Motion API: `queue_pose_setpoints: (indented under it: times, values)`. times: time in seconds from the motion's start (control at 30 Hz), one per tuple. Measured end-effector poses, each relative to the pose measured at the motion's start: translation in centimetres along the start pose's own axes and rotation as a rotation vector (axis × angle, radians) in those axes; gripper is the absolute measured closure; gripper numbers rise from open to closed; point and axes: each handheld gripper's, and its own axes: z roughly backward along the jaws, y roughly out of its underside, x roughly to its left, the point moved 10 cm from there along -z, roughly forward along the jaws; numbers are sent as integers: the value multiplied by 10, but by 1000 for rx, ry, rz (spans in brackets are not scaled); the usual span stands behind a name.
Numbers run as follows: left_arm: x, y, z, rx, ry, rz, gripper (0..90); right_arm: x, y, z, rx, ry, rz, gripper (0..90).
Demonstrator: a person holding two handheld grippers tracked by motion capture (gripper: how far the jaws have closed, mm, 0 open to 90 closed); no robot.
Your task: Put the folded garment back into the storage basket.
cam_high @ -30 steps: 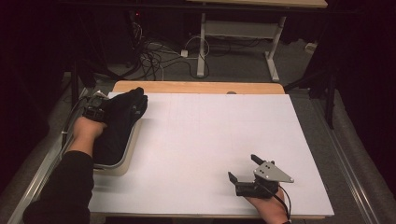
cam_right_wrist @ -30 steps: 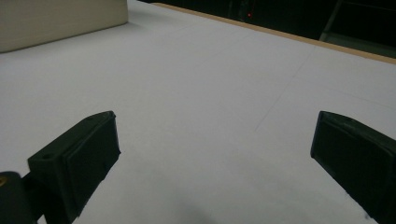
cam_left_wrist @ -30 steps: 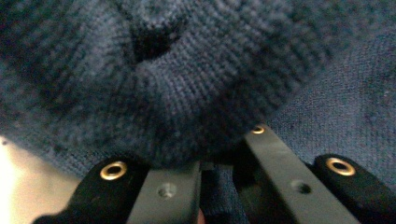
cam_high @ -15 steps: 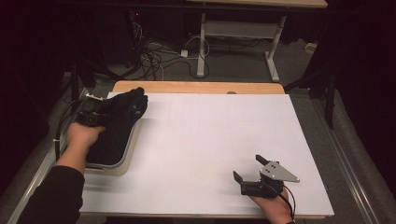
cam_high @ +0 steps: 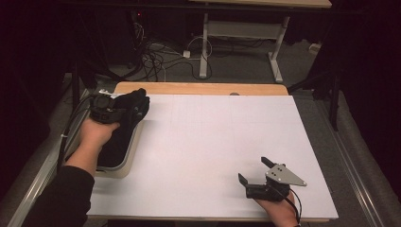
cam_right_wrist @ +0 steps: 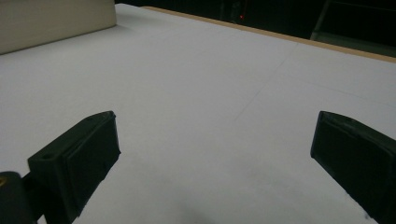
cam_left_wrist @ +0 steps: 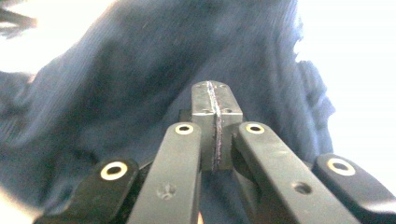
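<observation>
At the left edge of the table, the left gripper (cam_high: 111,109) is holding a dark navy knitted cloth garment (cam_high: 124,124), its jaws pinched tight together on a fold of the fabric, as the left gripper view is showing (cam_left_wrist: 116,93); the garment is hanging from the grip, with its lower part seemingly lying in the shallow cream-coloured plastic tray (cam_high: 120,169) beneath, so the lift out of the tray is looking begun but not finished; carrying it over and laying it down is what I judge is left. The tray is sitting right at the table's left border, partly over the big white paper sheet (cam_high: 213,142) covering the top; the middle of that sheet is lying bare, giving broad room to bring the garment across; the wooden tabletop strip (cam_high: 198,88) is marking the far edge. Over at the near right corner, the right gripper (cam_high: 255,170) is resting low with its jaws standing wide apart and nothing between them, close to the near edge of the sheet.
</observation>
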Motion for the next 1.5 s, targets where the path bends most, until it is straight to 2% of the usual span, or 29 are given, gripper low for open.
queue_pose_setpoints:
  times: [0.23,0.43,0.8,1.5]
  values:
    - [2,-3,-27,24,-9,24,869,5,1,-2,6,-8,13,16]
    - [2,-1,-43,25,6,40,869,5,2,-2,10,-9,11,16]
    - [4,3,-50,7,16,45,869,6,5,-4,19,-8,14,17]
    - [7,11,-61,39,49,73,869,7,7,-4,26,-4,15,24]
